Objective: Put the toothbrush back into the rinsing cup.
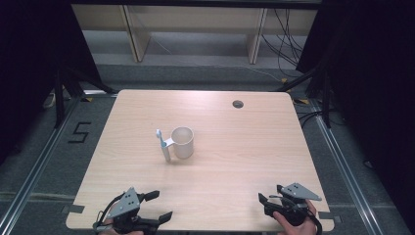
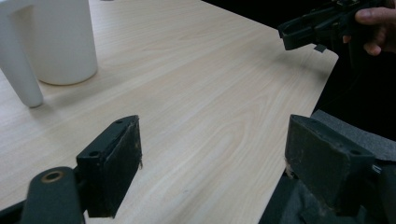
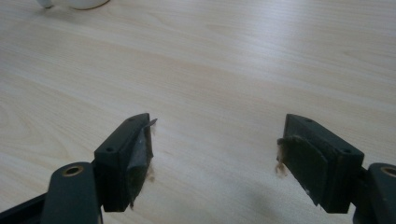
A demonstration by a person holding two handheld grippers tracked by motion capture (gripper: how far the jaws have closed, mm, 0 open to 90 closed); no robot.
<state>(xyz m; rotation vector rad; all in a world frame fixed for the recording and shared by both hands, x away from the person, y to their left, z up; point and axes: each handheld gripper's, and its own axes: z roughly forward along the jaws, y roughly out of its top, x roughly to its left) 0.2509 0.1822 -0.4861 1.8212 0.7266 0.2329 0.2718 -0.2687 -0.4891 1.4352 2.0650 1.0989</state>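
Cup [image 1: 183, 142]: we see a plain white cup, round and straight-walled, upright near the middle of the table [image 1: 235, 161]; its mouth is open and we make out nothing inside it.
Cup, left gripper view: its smooth matte wall [image 2: 65, 42] stands at the upper left, base flat on the wood.
Cup, right gripper view: a sliver of its white base [image 3: 84, 3] shows at the top edge.
Toothbrush [image 1: 164, 144]: white, slim handle with a pale blue head uppermost; it stands tilted against the cup's left side, its foot on the table, outside the cup and not in it.
Toothbrush, left gripper view: the rounded white handle end [image 2: 21, 79] rests on the wood just beside the cup.
Table: pale wood-grain top, rounded corners, a small dark round hole [image 1: 238, 104] near the far edge.
Left claw [image 1: 159, 205]: spread wide and holding nothing, at the near left edge, well apart from the cup; its jaws are black blocks with flat worn pads [image 2: 126, 163].
Right claw [image 1: 266, 198]: spread wide too, holding nothing, at the near right edge in a hand [image 1: 293, 218]; its pads [image 3: 140, 158] look frayed, with fibres at the edges.
Plates: a grey three-cornered plate tops each gripper.
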